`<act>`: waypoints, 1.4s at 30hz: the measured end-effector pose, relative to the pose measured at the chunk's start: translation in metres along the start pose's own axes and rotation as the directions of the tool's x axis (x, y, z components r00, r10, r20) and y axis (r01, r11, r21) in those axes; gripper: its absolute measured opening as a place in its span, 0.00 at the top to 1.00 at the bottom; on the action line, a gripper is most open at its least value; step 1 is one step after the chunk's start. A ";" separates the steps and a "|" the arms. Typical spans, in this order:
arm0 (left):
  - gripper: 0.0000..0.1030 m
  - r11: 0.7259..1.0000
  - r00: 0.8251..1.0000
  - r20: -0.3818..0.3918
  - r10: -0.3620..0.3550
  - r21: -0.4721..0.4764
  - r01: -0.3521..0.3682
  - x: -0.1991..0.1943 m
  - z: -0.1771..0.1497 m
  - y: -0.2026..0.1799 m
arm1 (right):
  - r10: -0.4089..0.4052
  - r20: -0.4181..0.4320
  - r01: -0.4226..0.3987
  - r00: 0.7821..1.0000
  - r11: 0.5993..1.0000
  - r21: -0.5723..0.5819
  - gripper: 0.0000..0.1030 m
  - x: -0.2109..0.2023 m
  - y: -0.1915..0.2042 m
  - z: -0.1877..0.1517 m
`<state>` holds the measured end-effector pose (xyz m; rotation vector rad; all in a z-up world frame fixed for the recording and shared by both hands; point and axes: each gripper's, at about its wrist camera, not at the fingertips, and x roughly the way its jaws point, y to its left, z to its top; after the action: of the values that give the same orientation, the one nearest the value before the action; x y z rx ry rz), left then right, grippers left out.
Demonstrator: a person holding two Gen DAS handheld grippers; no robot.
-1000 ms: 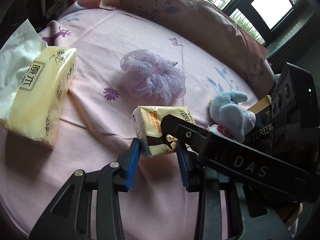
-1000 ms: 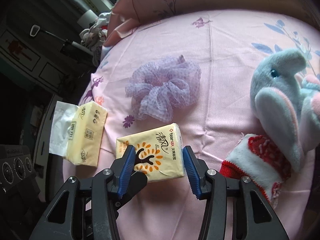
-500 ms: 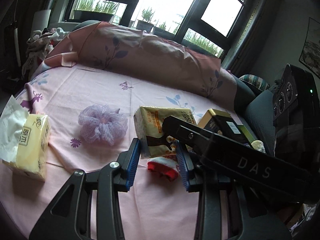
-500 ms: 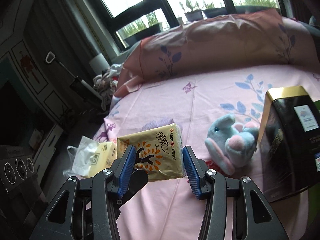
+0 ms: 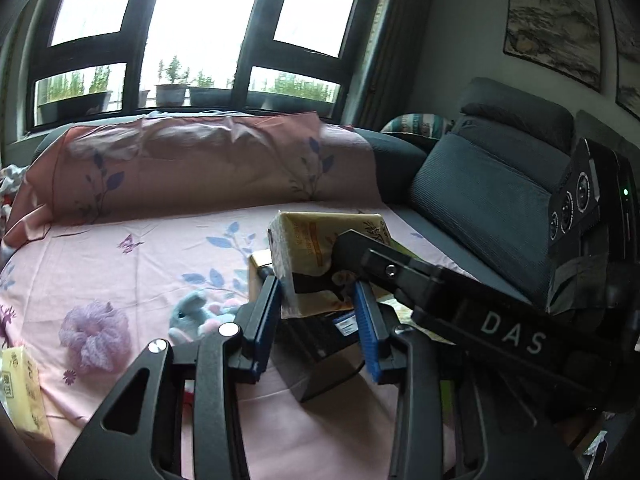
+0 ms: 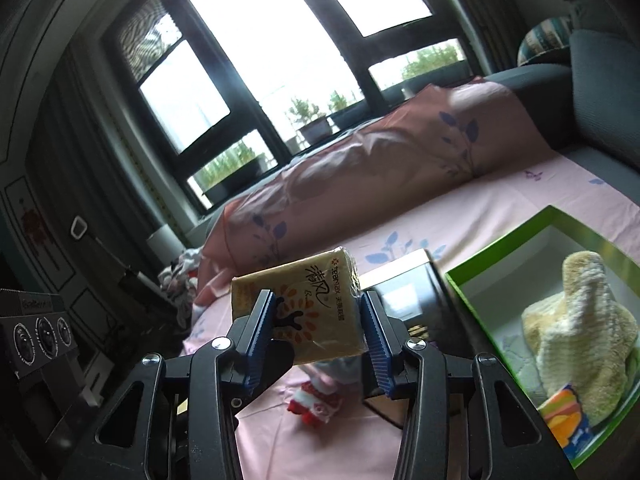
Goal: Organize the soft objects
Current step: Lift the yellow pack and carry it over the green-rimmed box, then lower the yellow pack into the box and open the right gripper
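Tissue pack (image 6: pixel 304 308) sits gripped in both the tightening right claw (image 6: pixel 318 340) and left claw (image 5: pixel 318 320), hiding the black box (image 6: pixel 404 292).

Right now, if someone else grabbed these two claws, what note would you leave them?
Left claw: gripping the yellow tissue pack.
Right claw: closing on the same pack, held above the pink sheet.
Done: a cream fluffy thing and an orange packet lie in the green box.
Left: this pack, the grey plush toy, the purple puff and another tissue pack, probably bound for the box.
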<state>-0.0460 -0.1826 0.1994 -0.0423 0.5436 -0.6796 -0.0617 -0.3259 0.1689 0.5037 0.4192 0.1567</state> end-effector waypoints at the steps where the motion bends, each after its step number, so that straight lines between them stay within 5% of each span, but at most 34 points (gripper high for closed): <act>1: 0.66 1.000 1.000 -0.010 -0.014 0.023 0.014 0.006 0.002 -0.009 | -0.007 0.018 0.007 1.000 1.000 0.025 0.55 -0.005 -0.010 0.002; 11: 0.66 0.973 0.981 -0.141 -0.135 0.169 0.158 0.072 0.009 -0.084 | -0.141 0.120 0.105 0.983 0.957 0.269 0.60 -0.048 -0.099 0.004; 23: 0.64 0.950 0.955 -0.261 -0.140 0.237 0.204 0.128 -0.001 -0.127 | -0.233 0.104 0.160 0.967 0.871 0.464 0.65 -0.060 -0.165 -0.008; 38: 0.64 0.951 0.935 -0.334 -0.119 0.231 0.204 0.152 -0.009 -0.139 | -0.342 0.067 0.260 0.937 0.815 0.518 0.66 -0.059 -0.185 -0.009; 42: 0.54 0.947 0.933 -0.337 -0.129 0.238 0.217 0.150 -0.011 -0.142 | -0.374 0.060 0.294 0.925 0.809 0.508 0.66 -0.063 -0.184 -0.007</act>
<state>-0.0382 -0.3826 0.1500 0.2850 0.7579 -0.9396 -0.1137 -0.4976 0.0935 0.9299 0.3848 -0.3462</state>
